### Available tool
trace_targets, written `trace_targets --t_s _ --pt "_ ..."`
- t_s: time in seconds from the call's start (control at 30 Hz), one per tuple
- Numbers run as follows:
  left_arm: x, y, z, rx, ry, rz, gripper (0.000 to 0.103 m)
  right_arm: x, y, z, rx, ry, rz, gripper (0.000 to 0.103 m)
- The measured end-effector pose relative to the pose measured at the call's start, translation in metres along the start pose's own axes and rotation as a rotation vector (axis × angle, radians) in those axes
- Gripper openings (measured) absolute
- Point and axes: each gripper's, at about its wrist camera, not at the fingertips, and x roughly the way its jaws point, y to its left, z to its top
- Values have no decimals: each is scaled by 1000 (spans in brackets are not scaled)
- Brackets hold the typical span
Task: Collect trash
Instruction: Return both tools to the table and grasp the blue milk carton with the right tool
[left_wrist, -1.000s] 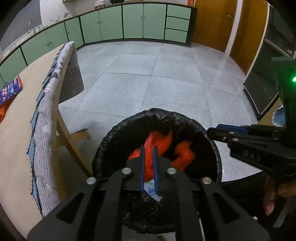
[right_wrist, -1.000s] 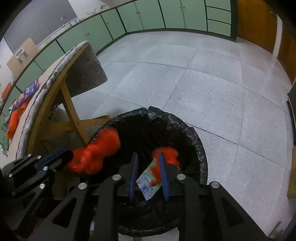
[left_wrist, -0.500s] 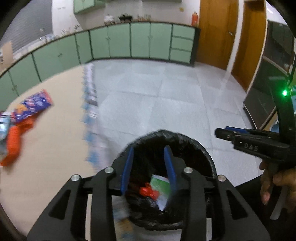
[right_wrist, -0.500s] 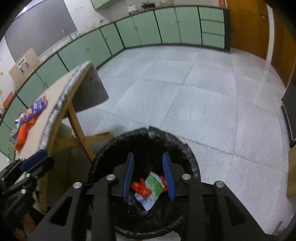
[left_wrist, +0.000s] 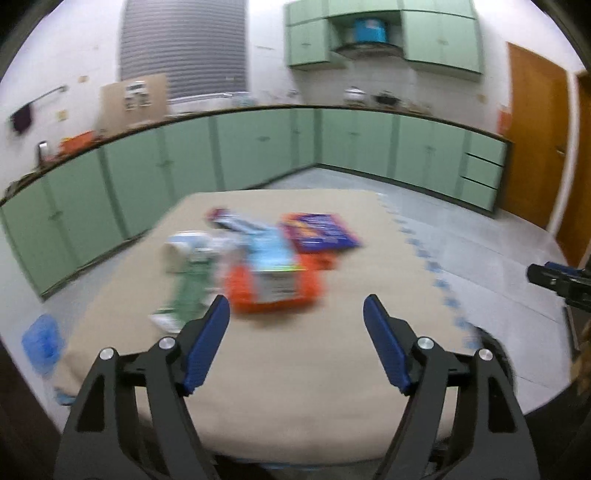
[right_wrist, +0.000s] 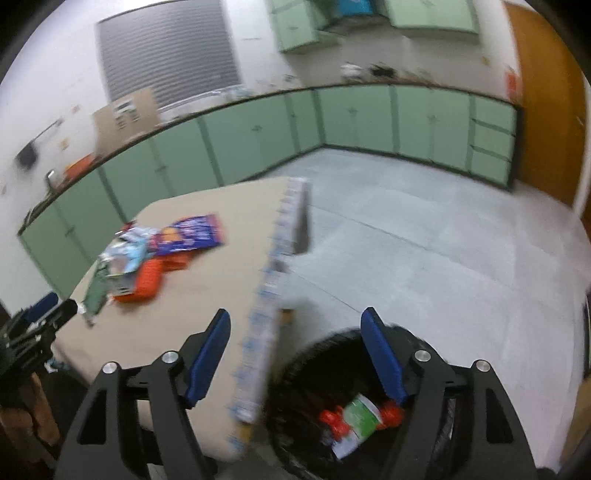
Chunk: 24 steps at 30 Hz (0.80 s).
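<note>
A blurred pile of trash lies mid-table: an orange wrapper (left_wrist: 273, 291), a light blue carton (left_wrist: 273, 258), a purple snack bag (left_wrist: 319, 232) and a green-white wrapper (left_wrist: 188, 280). My left gripper (left_wrist: 295, 317) hangs over the near table with its jaws opening and nothing between them. My right gripper (right_wrist: 295, 332) also has its jaws opening and empty, above the table's edge and the black-lined bin (right_wrist: 295, 373). Inside the bin lie a green-white packet (right_wrist: 360, 419) and red wrappers (right_wrist: 334, 421). The pile (right_wrist: 147, 266) shows far left in the right wrist view.
The beige table (left_wrist: 295, 387) has a patterned cloth edge (right_wrist: 266, 325) on its right. Green cabinets (left_wrist: 258, 147) line the far walls, a wooden door (left_wrist: 535, 140) stands at right. A blue scrap (left_wrist: 40, 343) lies on the grey tiled floor (right_wrist: 443, 258).
Both grippers let go of their trash into the bin, opened wide and rose. The left one swung from the bin to face the table's pile; the right one tilted up above the bin.
</note>
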Motion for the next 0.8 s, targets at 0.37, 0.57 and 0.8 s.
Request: trace_targets --t_s 0.37,0.57,0.8 --pt "27 110 -13 -65 -3 94 78 63 157 7 -157 -18 141 72" --pt "41 130 -25 -64 1 75 78 105 199 5 -171 9 140 72" --pt "57 157 -28 -119 14 54 76 142 214 2 -145 49 108 72"
